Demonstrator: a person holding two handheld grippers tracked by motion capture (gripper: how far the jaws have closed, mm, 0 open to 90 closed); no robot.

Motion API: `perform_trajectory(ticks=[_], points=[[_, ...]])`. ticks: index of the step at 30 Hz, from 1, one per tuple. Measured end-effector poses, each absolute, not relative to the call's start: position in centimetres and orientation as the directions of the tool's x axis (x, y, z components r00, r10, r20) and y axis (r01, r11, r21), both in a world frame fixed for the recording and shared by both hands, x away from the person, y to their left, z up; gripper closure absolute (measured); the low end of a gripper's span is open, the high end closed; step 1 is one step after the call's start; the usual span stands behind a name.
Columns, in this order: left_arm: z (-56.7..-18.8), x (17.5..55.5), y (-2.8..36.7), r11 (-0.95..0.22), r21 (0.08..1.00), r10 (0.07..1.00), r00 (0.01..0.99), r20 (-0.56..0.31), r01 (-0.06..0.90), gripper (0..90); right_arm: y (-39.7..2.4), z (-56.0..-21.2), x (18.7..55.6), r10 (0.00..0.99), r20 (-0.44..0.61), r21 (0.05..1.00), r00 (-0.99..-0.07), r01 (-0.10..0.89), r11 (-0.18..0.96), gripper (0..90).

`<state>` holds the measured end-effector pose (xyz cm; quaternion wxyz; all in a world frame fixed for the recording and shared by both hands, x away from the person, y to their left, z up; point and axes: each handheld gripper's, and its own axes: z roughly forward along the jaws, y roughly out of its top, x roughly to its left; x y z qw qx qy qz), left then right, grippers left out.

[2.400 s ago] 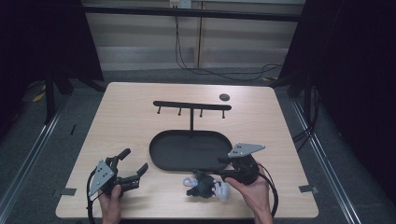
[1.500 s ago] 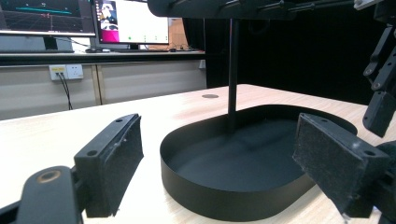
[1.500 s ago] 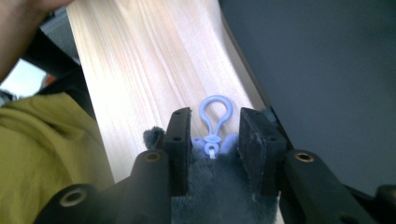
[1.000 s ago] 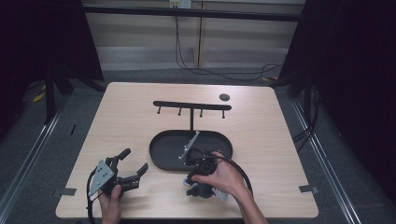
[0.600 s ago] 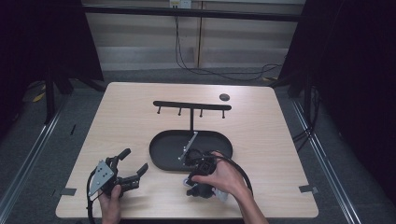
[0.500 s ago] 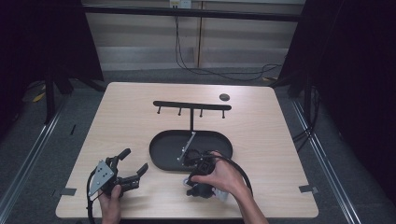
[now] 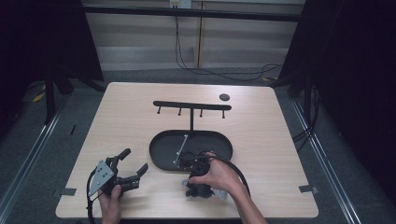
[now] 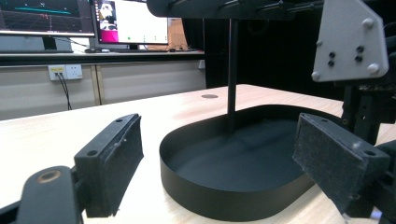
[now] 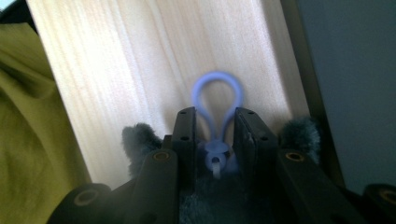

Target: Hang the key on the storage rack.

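The right gripper (image 9: 214,122) has just been opening; its 2 narrow jaws flank a furry toy's blue loop (image 9: 218,100) on the table (image 9: 140,60), grip unclear.

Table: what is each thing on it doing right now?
Left gripper: open, nothing between its jaws.
Right gripper: jaws have just been opening, blue loop between them, not squeezed as far as I can tell.
Blue loop: lying flat on the table.
Fluffy toy: lying under the right gripper.
Tray: flat on the table.
Rack: upright, nothing hanging on its hooks.
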<state>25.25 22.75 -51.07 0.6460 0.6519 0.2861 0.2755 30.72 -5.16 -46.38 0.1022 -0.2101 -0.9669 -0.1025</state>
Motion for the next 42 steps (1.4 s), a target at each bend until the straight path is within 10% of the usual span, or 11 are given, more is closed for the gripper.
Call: perform_trajectory(ticks=[13,42], points=[[-51.1,25.2,22.8,-0.004,1.0,0.727,0.686,-0.007,0.015,15.5,-4.1,-46.8,30.6,0.331,0.22,0.112,-0.918,0.361,0.926,86.2],[-51.1,25.2,22.8,-0.003,1.0,0.725,0.688,-0.009,0.016,15.5,-3.1,-46.6,30.7,0.373,0.185,0.026,-0.909,0.384,0.923,87.4]])
